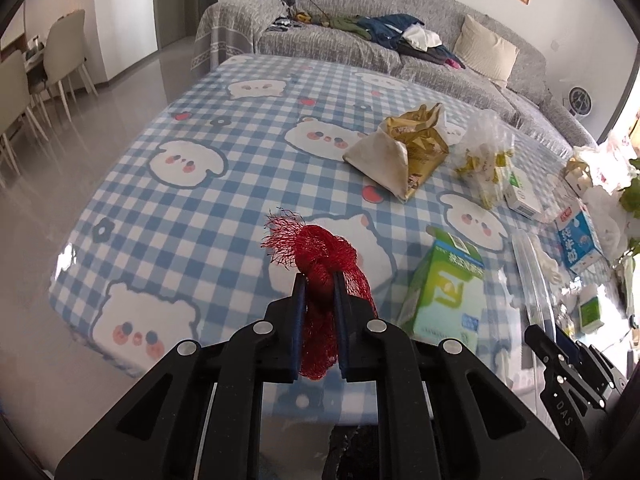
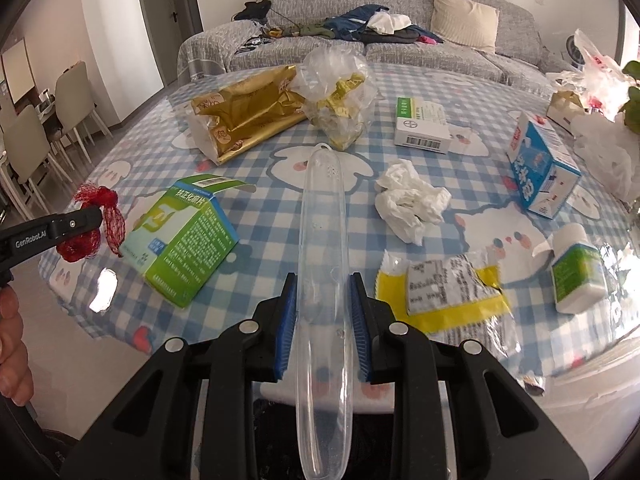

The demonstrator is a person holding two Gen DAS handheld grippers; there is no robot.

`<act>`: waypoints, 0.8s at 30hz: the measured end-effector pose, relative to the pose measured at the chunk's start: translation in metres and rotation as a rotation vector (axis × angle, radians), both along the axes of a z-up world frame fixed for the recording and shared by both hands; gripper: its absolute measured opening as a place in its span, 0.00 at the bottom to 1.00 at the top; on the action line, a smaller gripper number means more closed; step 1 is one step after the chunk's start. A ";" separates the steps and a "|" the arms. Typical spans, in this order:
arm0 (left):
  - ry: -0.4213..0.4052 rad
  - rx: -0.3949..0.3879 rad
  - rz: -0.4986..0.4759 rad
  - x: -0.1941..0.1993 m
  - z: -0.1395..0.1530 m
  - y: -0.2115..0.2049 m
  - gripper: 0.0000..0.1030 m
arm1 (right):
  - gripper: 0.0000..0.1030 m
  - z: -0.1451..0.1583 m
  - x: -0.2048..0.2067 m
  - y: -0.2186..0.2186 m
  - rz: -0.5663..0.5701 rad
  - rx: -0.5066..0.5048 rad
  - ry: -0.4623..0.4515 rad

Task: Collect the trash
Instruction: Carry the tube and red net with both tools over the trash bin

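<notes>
My left gripper (image 1: 319, 280) is shut on a bunched red mesh net (image 1: 316, 246), held above the checked tablecloth (image 1: 192, 208) near its front left edge. From the right wrist view the same net (image 2: 108, 220) hangs at the far left. My right gripper (image 2: 323, 280) is shut on a long clear plastic case (image 2: 323, 208) that points away over the table. On the cloth lie a green carton (image 2: 188, 236), a gold bag (image 2: 248, 108), a clear bag of yellow wrappers (image 2: 340, 96), a crumpled tissue (image 2: 412, 200) and a yellow wrapper (image 2: 440, 288).
A white box (image 2: 424, 124), a blue milk carton (image 2: 540, 164) and a white bottle (image 2: 576, 272) lie at the right. Plastic bags (image 2: 600, 64) pile at the far right corner. A grey sofa (image 2: 400, 52) with clothes stands behind; dining chairs (image 2: 72, 96) stand left.
</notes>
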State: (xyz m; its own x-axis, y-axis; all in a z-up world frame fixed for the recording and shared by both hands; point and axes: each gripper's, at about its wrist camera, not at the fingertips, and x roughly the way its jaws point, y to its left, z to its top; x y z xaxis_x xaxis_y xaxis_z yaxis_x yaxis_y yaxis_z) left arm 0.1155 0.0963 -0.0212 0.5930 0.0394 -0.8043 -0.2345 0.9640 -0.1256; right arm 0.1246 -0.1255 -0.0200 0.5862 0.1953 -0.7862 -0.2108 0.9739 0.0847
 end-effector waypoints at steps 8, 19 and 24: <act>-0.028 0.004 -0.026 -0.041 0.011 -0.011 0.12 | 0.24 0.013 -0.032 -0.012 -0.003 0.014 -0.031; -0.048 -0.016 -0.035 -0.101 0.010 -0.018 0.12 | 0.24 0.027 -0.079 -0.027 0.001 0.033 -0.068; -0.056 -0.020 -0.037 -0.122 0.004 -0.025 0.12 | 0.24 0.029 -0.099 -0.033 0.015 0.045 -0.085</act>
